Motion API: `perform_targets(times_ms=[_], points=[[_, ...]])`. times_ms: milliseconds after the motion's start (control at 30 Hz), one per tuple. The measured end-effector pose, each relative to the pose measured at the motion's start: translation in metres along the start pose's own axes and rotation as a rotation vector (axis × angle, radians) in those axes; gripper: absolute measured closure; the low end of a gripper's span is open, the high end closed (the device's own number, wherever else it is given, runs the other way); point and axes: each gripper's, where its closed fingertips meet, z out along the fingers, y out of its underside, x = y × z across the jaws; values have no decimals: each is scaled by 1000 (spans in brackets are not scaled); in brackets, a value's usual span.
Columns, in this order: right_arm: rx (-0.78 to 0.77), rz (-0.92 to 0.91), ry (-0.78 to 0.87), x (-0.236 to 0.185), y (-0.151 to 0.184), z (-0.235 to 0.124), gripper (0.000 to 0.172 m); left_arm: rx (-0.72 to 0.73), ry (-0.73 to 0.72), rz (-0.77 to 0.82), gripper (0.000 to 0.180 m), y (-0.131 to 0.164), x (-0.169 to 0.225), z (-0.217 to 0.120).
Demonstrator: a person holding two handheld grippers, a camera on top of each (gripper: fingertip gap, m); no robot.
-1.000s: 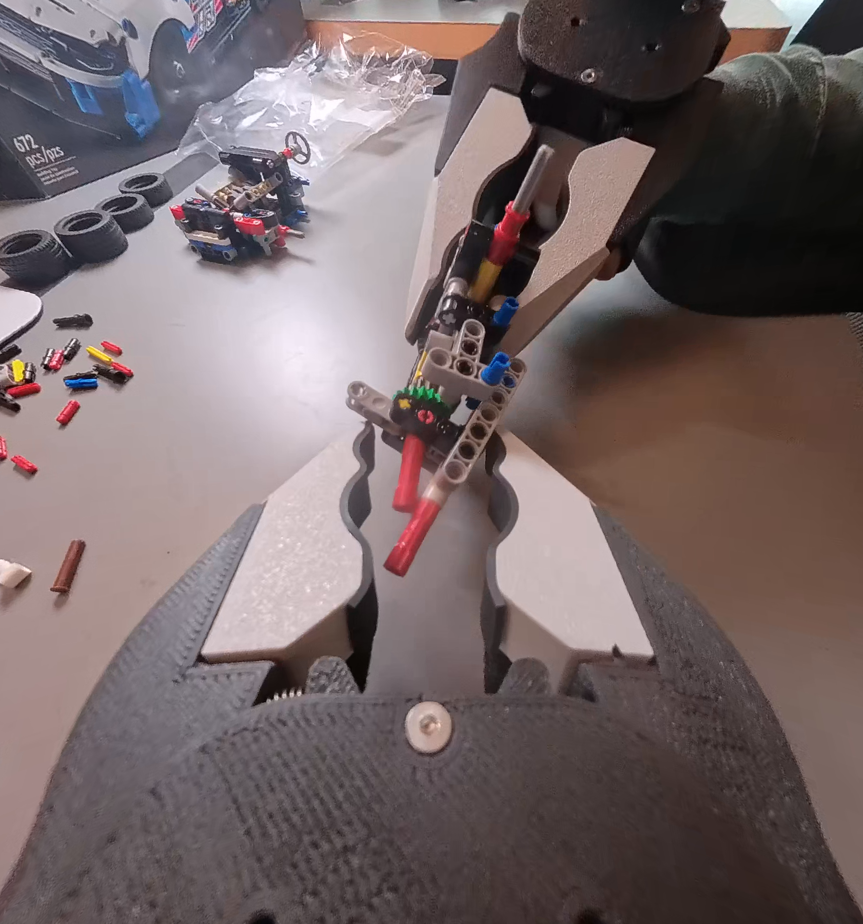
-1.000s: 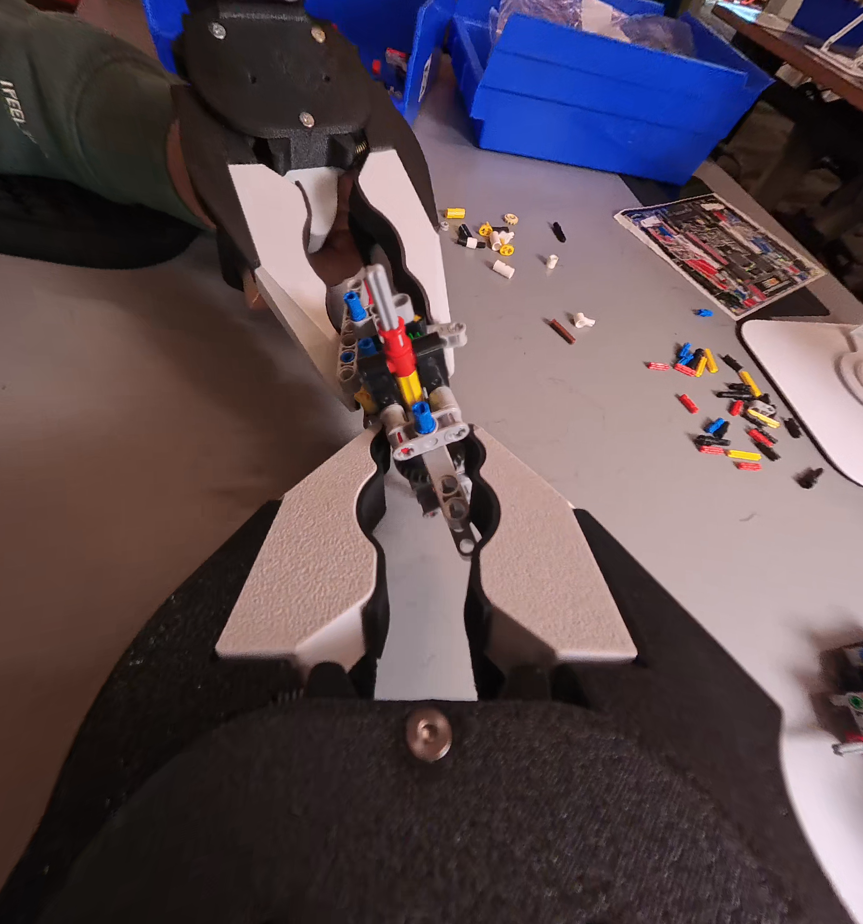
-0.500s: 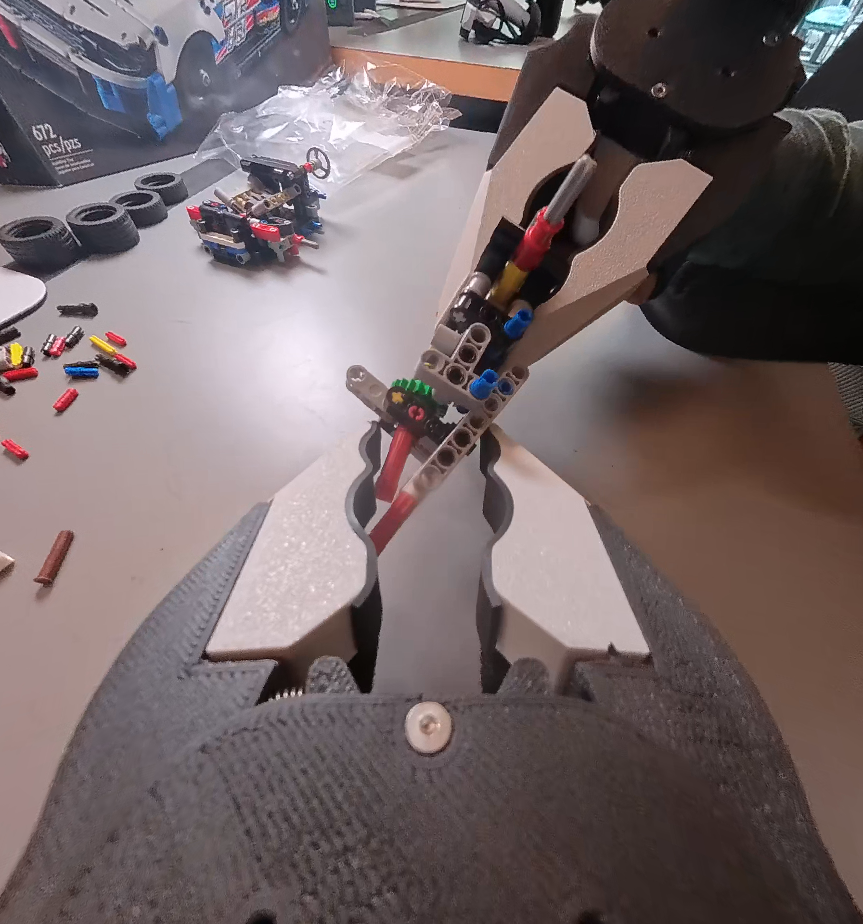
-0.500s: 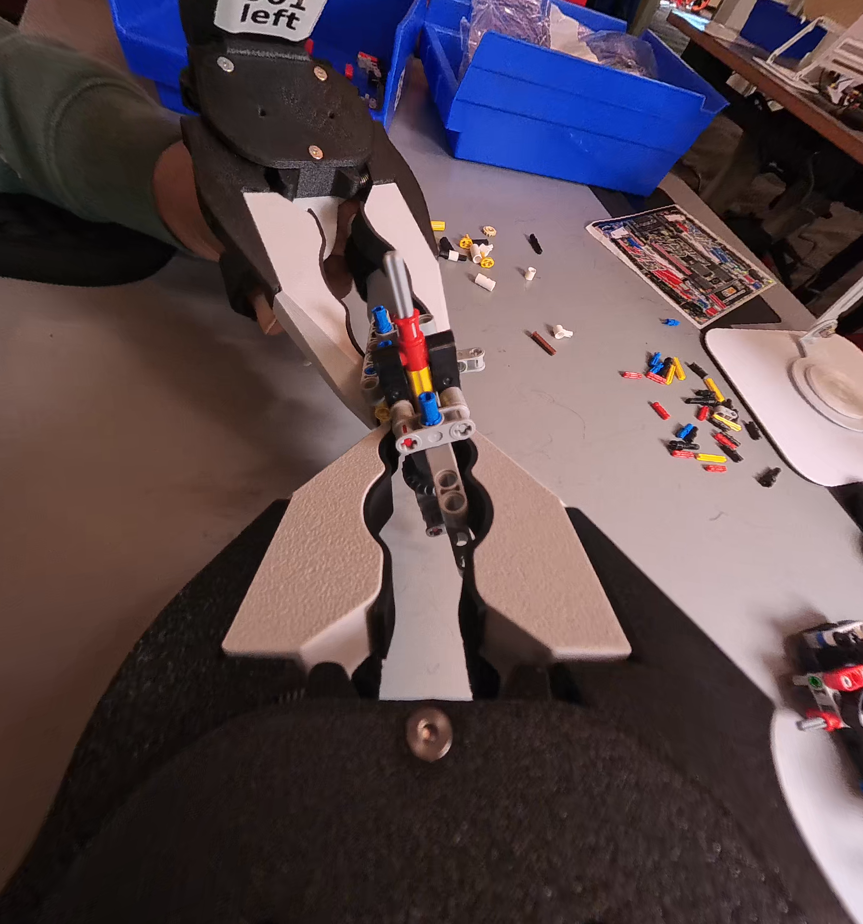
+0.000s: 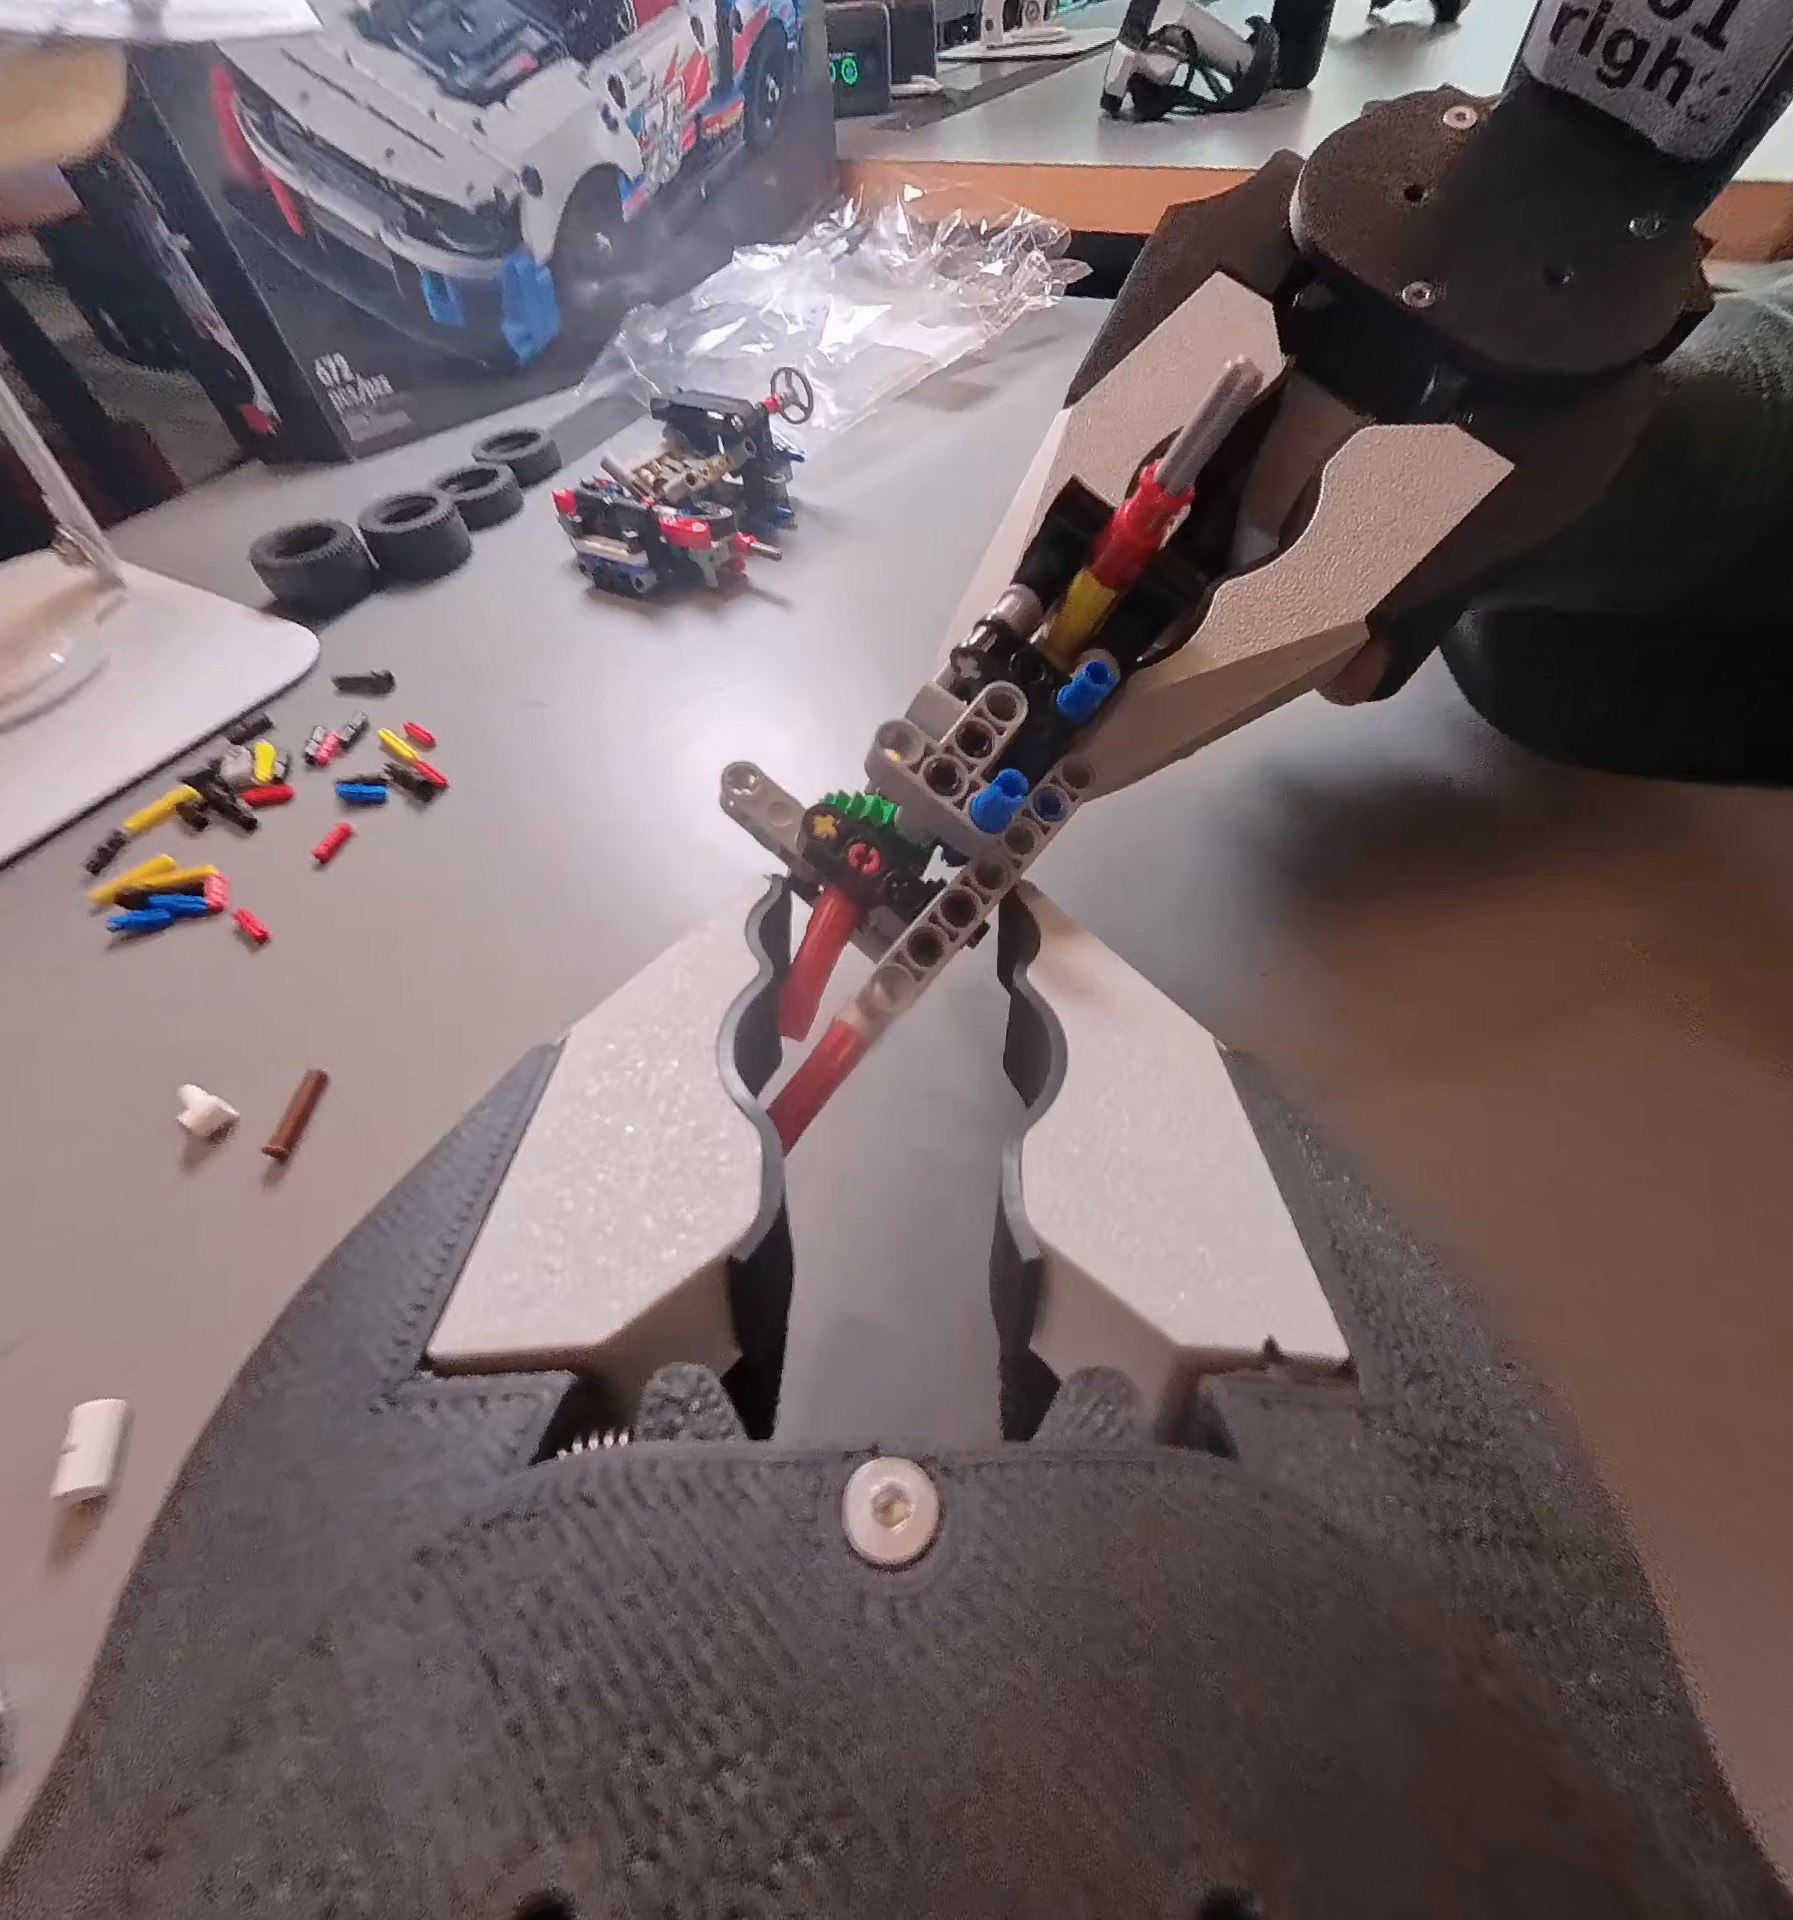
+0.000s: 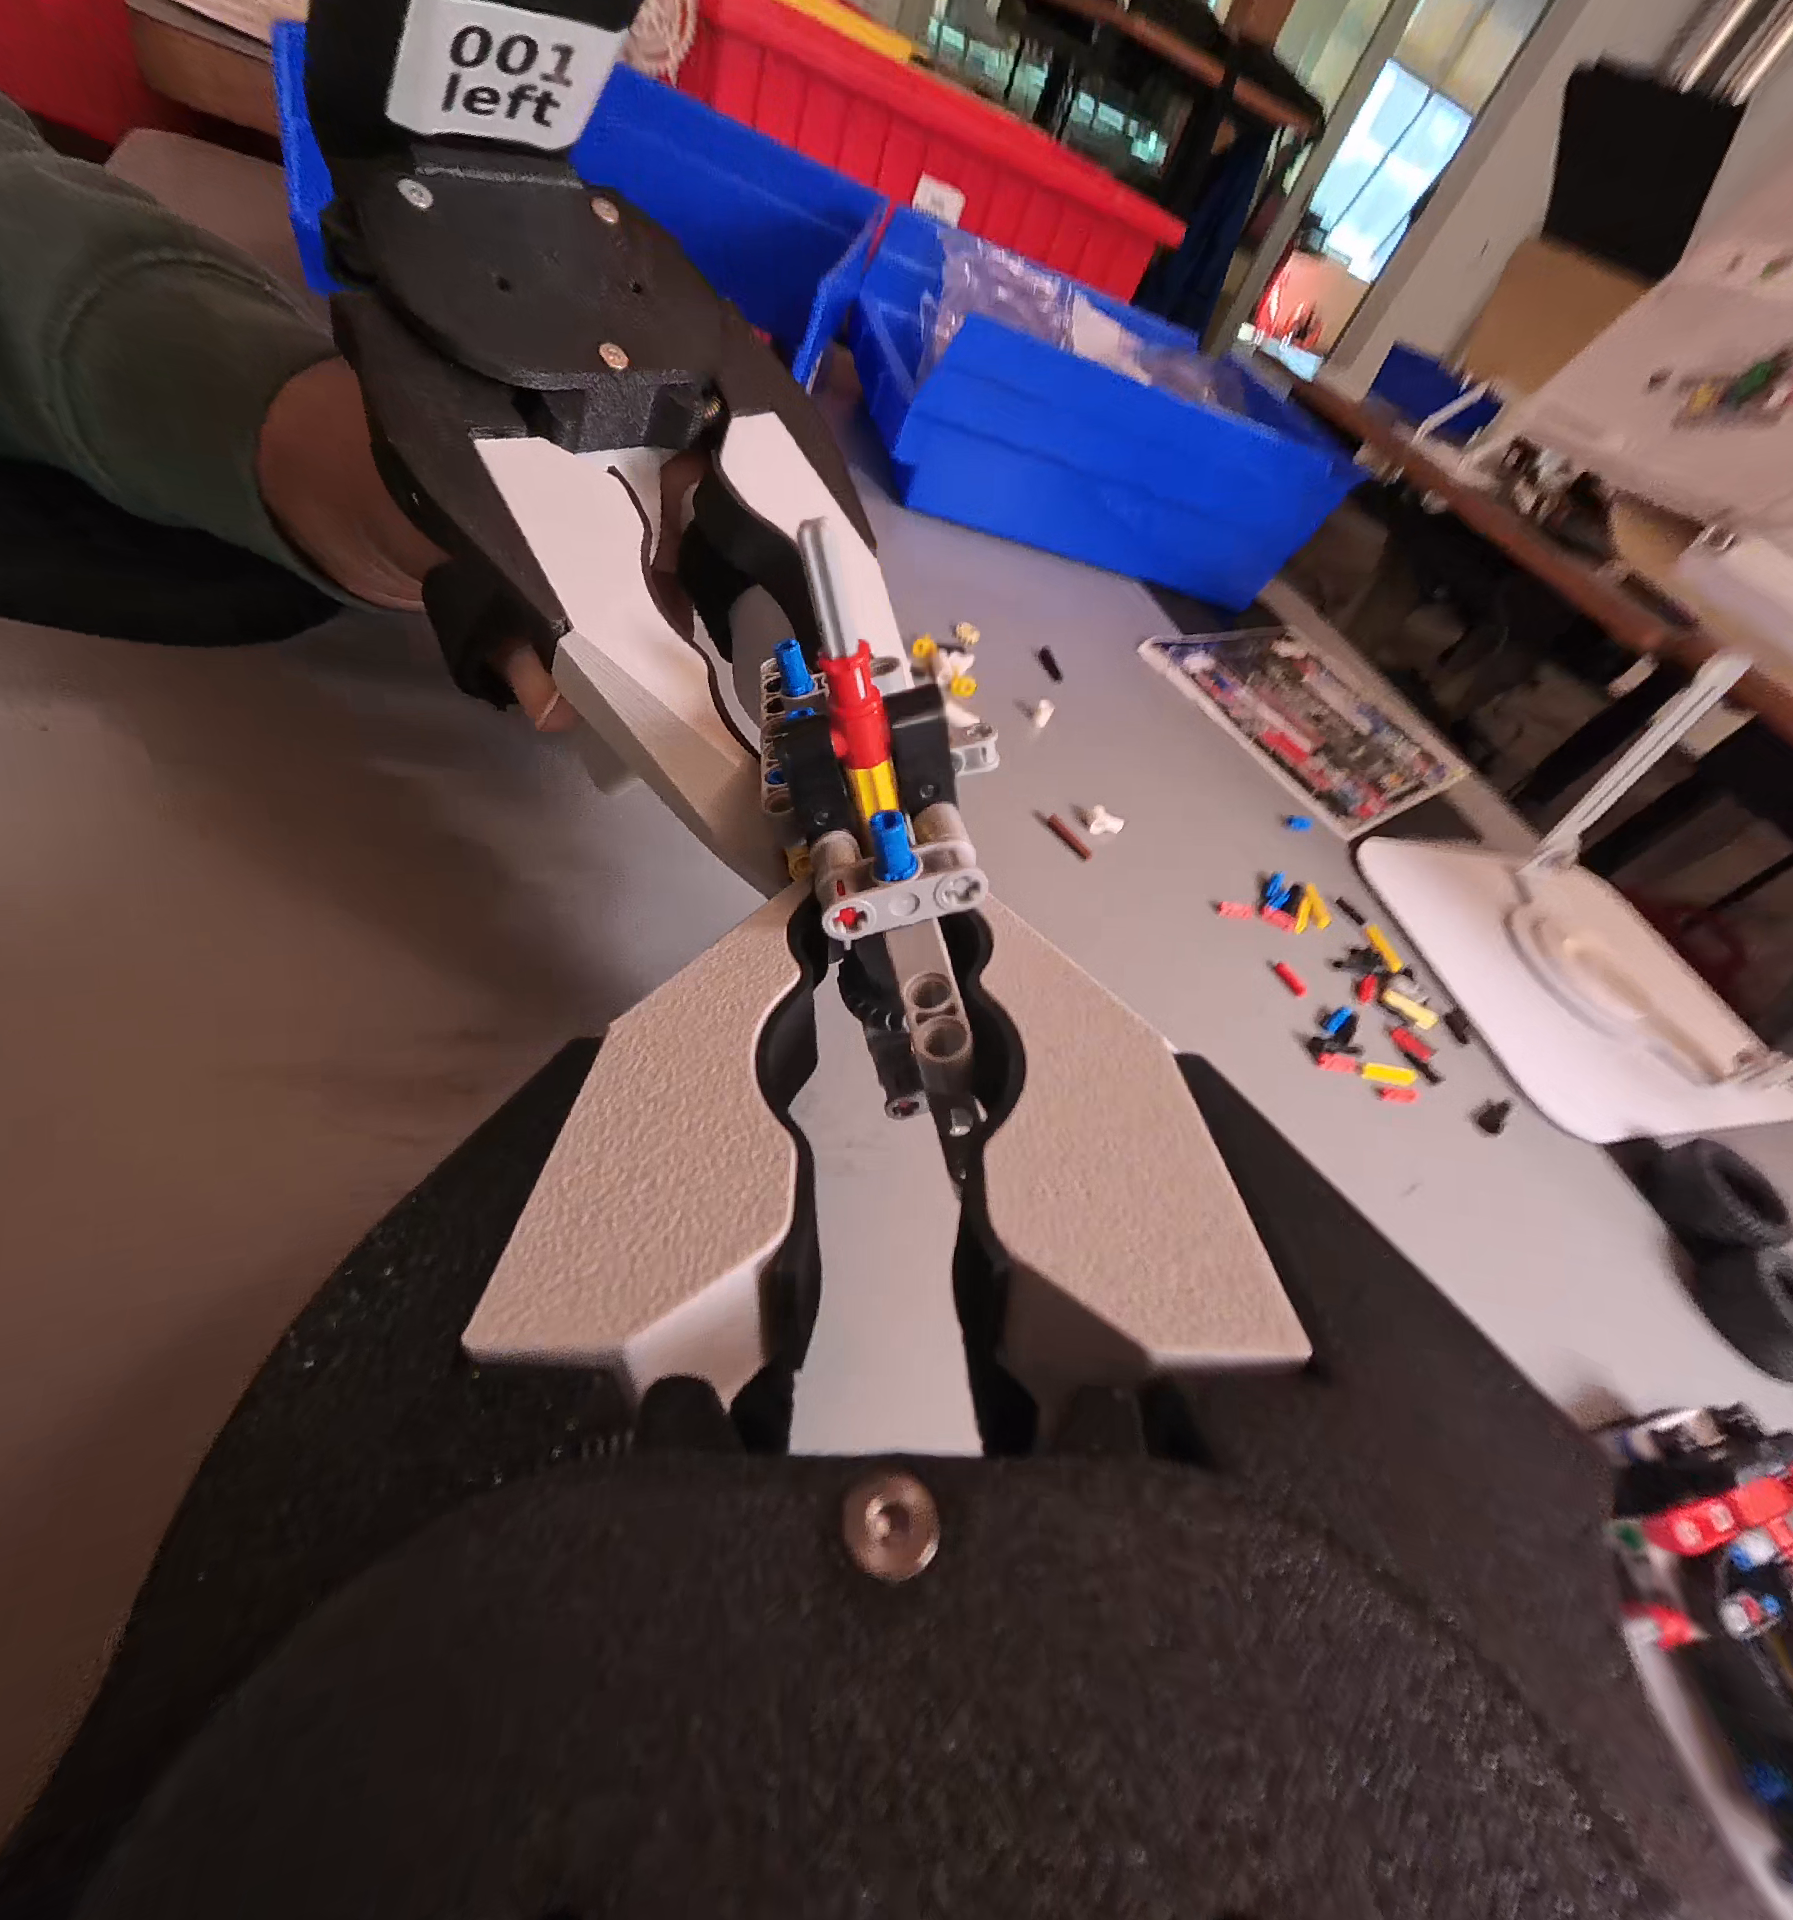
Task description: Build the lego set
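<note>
Small plastic building-brick assembly (image 5: 959, 800) of grey perforated beams, black blocks, blue pins, green gear and red axles held aloft above the grey tabletop (image 5: 580, 644), bridged between both grippers; left gripper (image 5: 887, 914) clenched on its lower end, pale fingertips (image 5: 1053, 940) against the diagonal grey beam and the black block behind it, red axles trailing back between the fingers; right gripper (image 6: 897, 920) clamped on the opposite end, a grey two-hole beam and black gear seated in the scalloped pads (image 6: 996, 971); two-ended hold probably to steady the piece against twisting; grey rod with red and yellow sleeves (image 6: 850, 686) pointing away along the axis; below, off to the side, scattered red, blue, yellow and black pins (image 5: 248, 800); row of black rubber tyres (image 5: 404, 530) beside a partly built brick vehicle chassis (image 5: 679, 499); crumpled clear plastic bag (image 5: 850, 281) behind; blue storage bins (image 6: 1079, 436) at the far edge.
</note>
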Motion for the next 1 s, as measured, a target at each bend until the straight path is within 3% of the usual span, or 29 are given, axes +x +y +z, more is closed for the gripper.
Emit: perform_targets(times_ms=[200, 700, 1000], points=[[120, -204, 65, -2, -14, -5, 151, 63, -93, 217, 141, -14, 1, -9], [233, -435, 185, -5, -36, -15, 151, 169, -165, 296, 130, -35, 1, -24], [261, -447, 193, -5, -39, -15, 151, 181, -182, 329, 130, -38, 2, -28]])
